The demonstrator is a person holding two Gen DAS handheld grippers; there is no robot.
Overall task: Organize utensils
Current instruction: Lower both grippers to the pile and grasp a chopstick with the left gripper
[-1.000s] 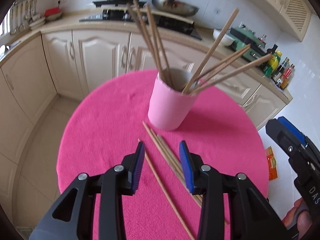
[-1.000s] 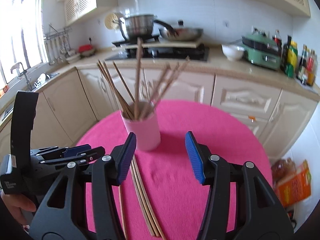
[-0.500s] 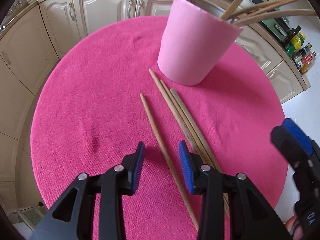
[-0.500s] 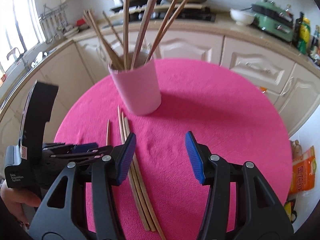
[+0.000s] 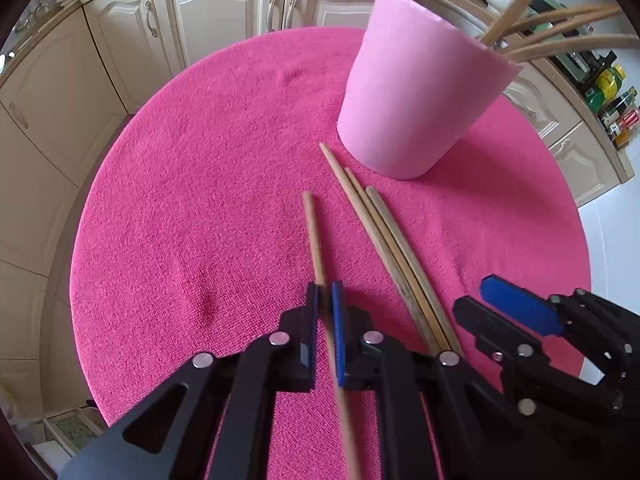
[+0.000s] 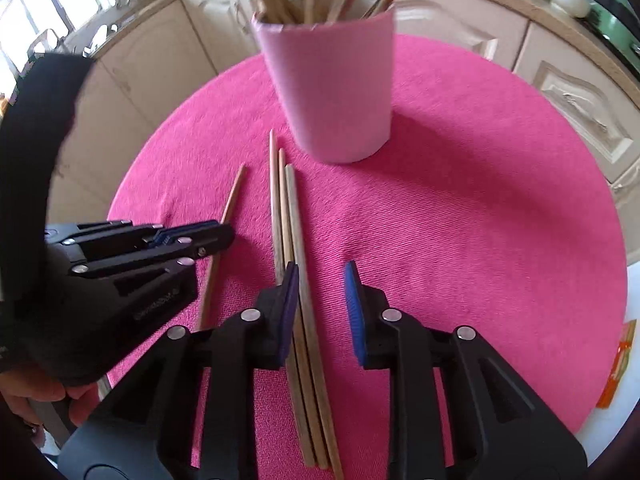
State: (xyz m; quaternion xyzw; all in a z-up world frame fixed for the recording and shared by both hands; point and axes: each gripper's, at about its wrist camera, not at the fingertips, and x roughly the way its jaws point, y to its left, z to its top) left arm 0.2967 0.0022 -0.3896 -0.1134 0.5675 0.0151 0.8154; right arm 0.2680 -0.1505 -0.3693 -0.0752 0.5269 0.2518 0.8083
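Observation:
A pink cup (image 5: 420, 96) holding several wooden chopsticks stands on the round pink tablecloth (image 5: 200, 200). My left gripper (image 5: 324, 292) is shut on a single chopstick (image 5: 314, 236) that lies apart on the left of the cloth. Three more chopsticks (image 6: 288, 216) lie side by side below the cup (image 6: 336, 80). My right gripper (image 6: 322, 268) is low over this bundle with its jaws closing. The rightmost stick lies between the pads; the left pad rests over the others and the right pad stands clear. In the right wrist view the left gripper (image 6: 224, 236) shows beside the single chopstick (image 6: 232, 200).
Cream kitchen cabinets (image 5: 224, 20) curve behind the table. Bottles (image 5: 612, 92) stand on the counter at the right. An orange packet (image 6: 618, 372) lies on the floor past the table's right edge. A hand (image 6: 40, 396) holds the left gripper's handle.
Both grippers have sunk toward the table and tipped downward. The left jaws have shut on the single chopstick. The right jaws have narrowed over the three-stick bundle.

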